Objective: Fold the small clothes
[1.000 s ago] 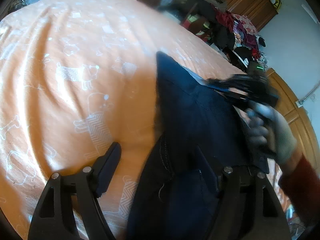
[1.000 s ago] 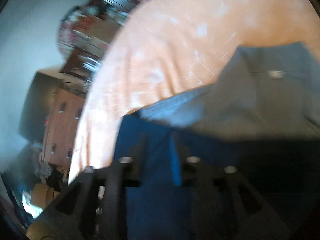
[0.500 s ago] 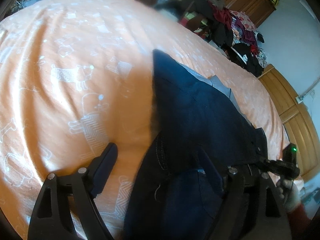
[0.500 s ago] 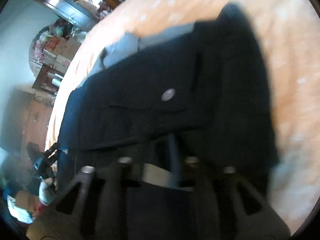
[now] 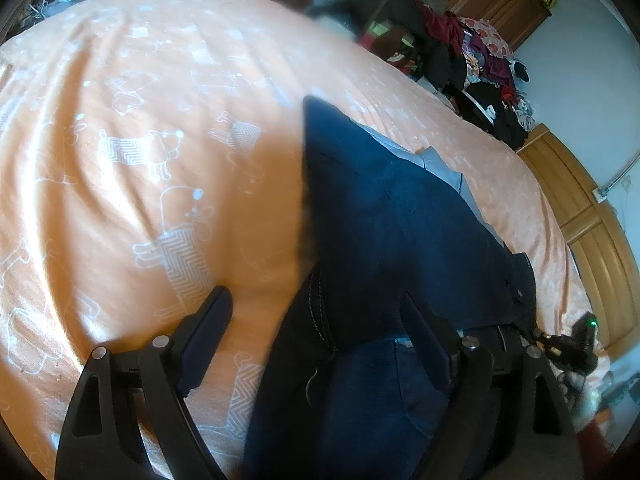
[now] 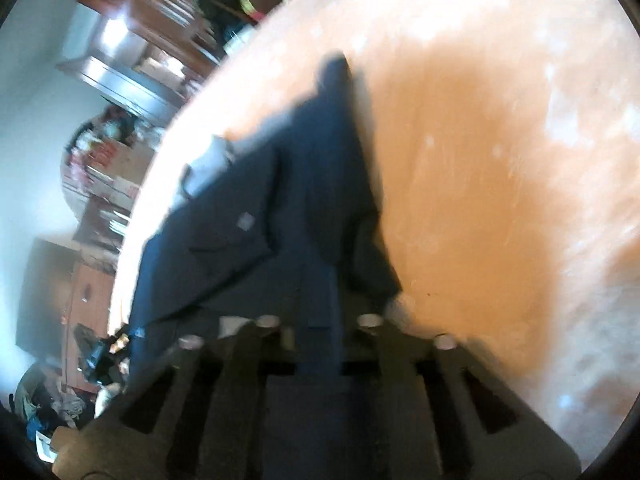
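Dark denim shorts (image 5: 400, 240) lying on the orange bedsheet (image 5: 140, 140), with both of your tools at the hem nearest you.

Your left gripper (image 5: 320, 320) is spread wide, 1 finger resting on the sheet beside the shorts and the other over the cloth, gripping nothing. Your right gripper (image 6: 320, 320) looks pressed together on a fold of the shorts, though blur makes that uncertain. Judge the denim as soft but heavy: thick seams, white stitching, a metal button (image 6: 245, 222) and a grey lining (image 5: 440, 168) showing at the far edge. It should hold a crease without sliding. Take it at the stitched waistband or hem corners, where the layers stay together.
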`<state>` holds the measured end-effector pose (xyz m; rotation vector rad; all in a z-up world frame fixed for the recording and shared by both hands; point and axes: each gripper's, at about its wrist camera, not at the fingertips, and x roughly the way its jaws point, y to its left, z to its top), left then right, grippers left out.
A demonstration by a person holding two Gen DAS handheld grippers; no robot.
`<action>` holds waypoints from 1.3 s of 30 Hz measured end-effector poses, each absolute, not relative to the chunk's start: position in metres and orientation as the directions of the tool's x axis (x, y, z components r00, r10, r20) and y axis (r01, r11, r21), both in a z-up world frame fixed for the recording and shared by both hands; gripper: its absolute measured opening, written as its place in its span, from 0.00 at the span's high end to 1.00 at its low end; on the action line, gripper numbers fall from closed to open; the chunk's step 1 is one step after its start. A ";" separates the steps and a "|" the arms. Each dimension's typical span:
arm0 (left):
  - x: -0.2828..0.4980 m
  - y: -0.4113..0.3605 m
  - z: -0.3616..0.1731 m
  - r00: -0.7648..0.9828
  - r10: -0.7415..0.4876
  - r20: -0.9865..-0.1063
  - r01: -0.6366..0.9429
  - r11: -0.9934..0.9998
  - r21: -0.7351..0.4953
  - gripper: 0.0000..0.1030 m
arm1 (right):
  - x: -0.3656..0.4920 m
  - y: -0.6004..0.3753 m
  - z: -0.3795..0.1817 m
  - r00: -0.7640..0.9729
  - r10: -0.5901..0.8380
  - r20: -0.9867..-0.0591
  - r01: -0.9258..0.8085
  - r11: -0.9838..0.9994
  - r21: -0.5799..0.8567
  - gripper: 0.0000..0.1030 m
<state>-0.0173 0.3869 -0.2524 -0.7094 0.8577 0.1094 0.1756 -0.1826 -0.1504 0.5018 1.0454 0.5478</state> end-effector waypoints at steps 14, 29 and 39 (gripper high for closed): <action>-0.015 0.384 -0.253 0.664 -0.199 -0.721 -0.346 0.773 -0.532 0.09 | 0.149 -0.143 -0.160 0.321 0.449 -0.834 -0.285 0.886 0.367 0.73; -0.013 0.383 -0.252 0.663 -0.210 -0.719 -0.331 0.779 -0.532 0.06 | 0.189 -0.135 -0.151 0.442 0.355 -0.824 -0.194 0.935 0.298 0.93; -0.013 0.382 -0.252 0.667 -0.224 -0.710 -0.316 0.778 -0.542 0.02 | 0.216 -0.143 -0.100 0.521 0.414 -0.747 -0.277 0.909 0.310 0.77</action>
